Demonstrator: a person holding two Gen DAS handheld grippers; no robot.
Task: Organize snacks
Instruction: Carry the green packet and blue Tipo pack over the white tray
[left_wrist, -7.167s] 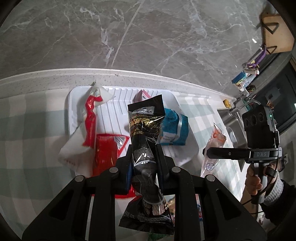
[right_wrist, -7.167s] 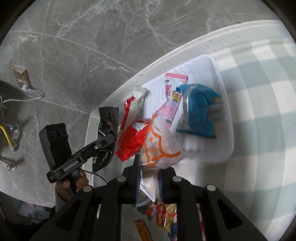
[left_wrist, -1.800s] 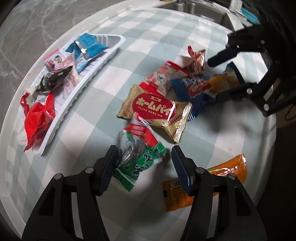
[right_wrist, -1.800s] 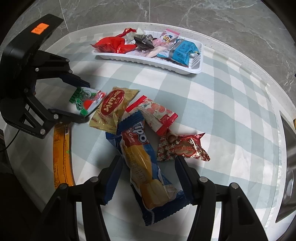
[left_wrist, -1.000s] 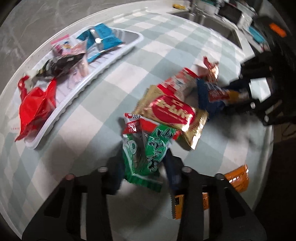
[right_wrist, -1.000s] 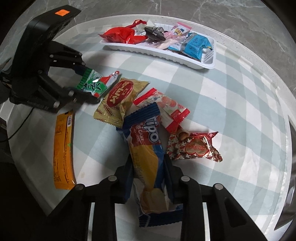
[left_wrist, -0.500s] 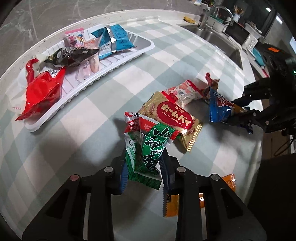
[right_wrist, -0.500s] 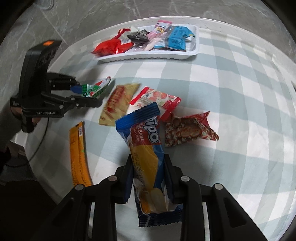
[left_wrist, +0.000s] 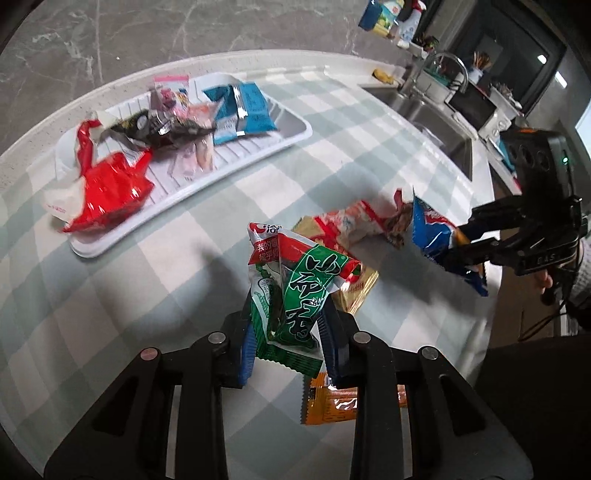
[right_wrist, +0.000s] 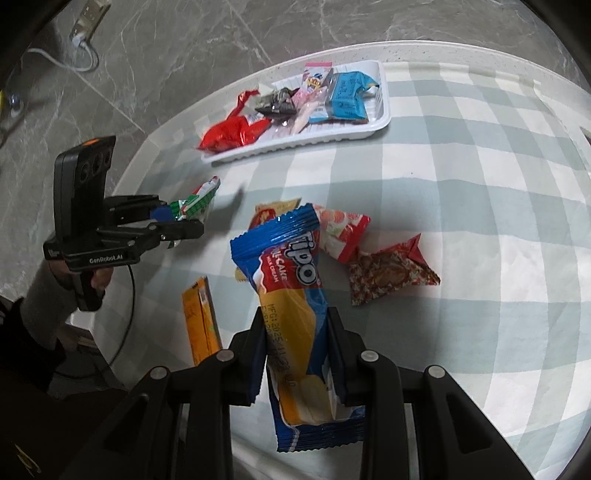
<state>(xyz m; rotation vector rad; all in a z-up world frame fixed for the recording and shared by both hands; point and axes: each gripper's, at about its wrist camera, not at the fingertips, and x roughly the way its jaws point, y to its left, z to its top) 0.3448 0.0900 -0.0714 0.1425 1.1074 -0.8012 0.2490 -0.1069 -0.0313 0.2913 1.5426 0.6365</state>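
The left tool (left_wrist: 286, 334) is clenched on a green snack packet (left_wrist: 295, 291), with the white tray (left_wrist: 229, 173) ahead and to its left. The right tool (right_wrist: 297, 350) grips a blue cake bar (right_wrist: 291, 302) lengthwise (its long axis runs along the fingers); the tray lies straight ahead, well apart, probably nearer the left tool.

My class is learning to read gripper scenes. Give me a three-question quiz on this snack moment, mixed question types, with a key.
1. True or false: both grippers hold a snack.
2. The left gripper holds: A) the orange bar B) the green packet C) the red bag
3. Fill in: the white tray lies on a ____ cloth.

Key: 1 true, the right gripper grips the blue cake pack; 2 B; 3 checked.
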